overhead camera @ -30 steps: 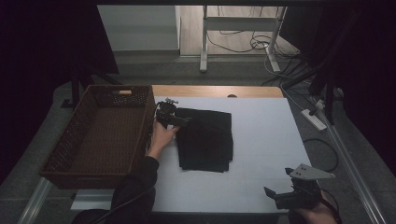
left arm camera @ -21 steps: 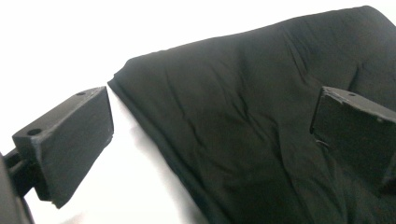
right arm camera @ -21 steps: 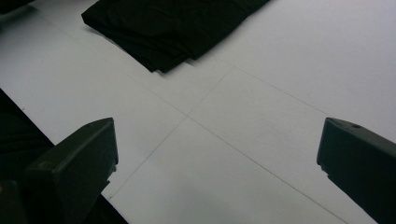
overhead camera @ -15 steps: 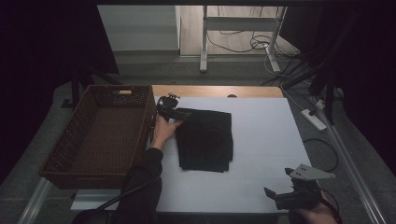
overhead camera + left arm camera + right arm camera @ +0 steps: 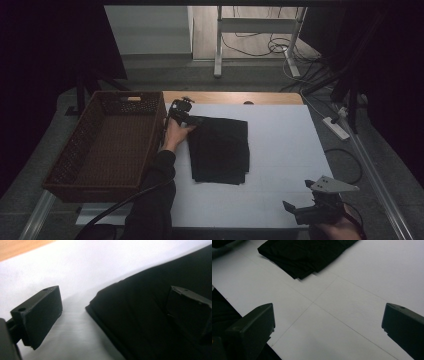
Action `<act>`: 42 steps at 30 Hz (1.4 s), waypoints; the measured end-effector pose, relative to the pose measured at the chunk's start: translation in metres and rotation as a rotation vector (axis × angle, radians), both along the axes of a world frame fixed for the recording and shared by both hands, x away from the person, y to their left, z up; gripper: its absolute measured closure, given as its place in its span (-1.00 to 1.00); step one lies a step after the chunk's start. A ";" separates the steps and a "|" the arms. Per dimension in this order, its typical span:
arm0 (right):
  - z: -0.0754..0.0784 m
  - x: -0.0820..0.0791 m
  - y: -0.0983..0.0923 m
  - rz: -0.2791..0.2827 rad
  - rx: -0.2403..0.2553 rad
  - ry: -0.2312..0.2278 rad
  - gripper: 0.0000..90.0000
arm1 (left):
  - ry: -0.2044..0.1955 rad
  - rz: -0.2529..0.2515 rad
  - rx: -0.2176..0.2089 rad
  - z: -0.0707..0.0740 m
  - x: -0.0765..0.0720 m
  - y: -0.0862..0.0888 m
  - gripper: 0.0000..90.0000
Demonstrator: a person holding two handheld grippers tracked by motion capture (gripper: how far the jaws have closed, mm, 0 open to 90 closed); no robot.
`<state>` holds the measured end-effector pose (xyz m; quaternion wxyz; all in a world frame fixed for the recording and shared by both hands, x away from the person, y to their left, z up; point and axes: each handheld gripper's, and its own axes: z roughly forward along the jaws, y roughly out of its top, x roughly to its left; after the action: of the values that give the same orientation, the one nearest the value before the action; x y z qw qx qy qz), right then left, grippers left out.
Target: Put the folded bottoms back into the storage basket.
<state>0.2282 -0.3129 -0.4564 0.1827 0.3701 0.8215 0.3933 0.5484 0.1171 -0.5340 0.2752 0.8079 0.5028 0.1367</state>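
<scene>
A folded black cloth (image 5: 219, 150) lies flat on the white counter (image 5: 280, 135), near its middle and just right of a brown wicker basket (image 5: 107, 142). The left hand-held gripper (image 5: 186, 119) sits at the cloth's far left corner, its jaws spread wide: one hangs over the bare counter, the other over the dark fabric, with the corner between them. The right hand-held gripper (image 5: 306, 212) rests well apart at the counter's near right edge, jaws spread too, holding nothing.
</scene>
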 end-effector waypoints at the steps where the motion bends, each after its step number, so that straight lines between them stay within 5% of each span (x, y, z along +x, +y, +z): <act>1: 0.000 0.000 0.000 0.003 0.001 0.001 -1.00 | 0.007 -0.004 -0.001 -0.002 0.001 0.000 -0.96; 3: 0.000 0.000 0.000 0.001 0.002 0.000 -1.00 | 0.016 -0.006 -0.031 -0.004 0.001 0.001 -0.95; 7: 0.000 0.000 0.001 0.003 -0.004 0.001 -1.00 | 0.022 -0.015 -0.016 -0.003 0.001 0.000 -0.92; 10: 0.000 0.000 0.001 0.005 -0.011 0.002 -1.00 | -0.005 -0.022 -0.031 -0.002 -0.004 0.001 -0.72; 15: 0.000 0.000 0.002 0.008 -0.013 0.002 -1.00 | -0.051 -0.038 -0.064 -0.002 -0.015 0.002 0.04; 20: 0.000 0.000 0.003 0.012 -0.022 0.004 -1.00 | -0.028 -0.082 -0.110 -0.001 -0.020 -0.004 0.81; 24: 0.000 0.000 0.003 0.011 -0.023 0.003 -1.00 | -0.033 -0.095 -0.083 0.000 -0.021 -0.008 0.82; 33: 0.001 0.004 0.003 0.033 0.009 0.009 -1.00 | -0.066 -0.055 -0.147 -0.007 -0.027 -0.004 0.82; 42: 0.005 0.007 0.009 0.066 0.038 -0.033 -1.00 | -0.087 -0.065 -0.145 -0.008 -0.029 -0.003 0.81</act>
<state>0.2354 -0.3036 -0.4509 0.1759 0.3395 0.8228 0.4205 0.5199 0.1141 -0.5422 0.3590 0.7950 0.4725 0.1260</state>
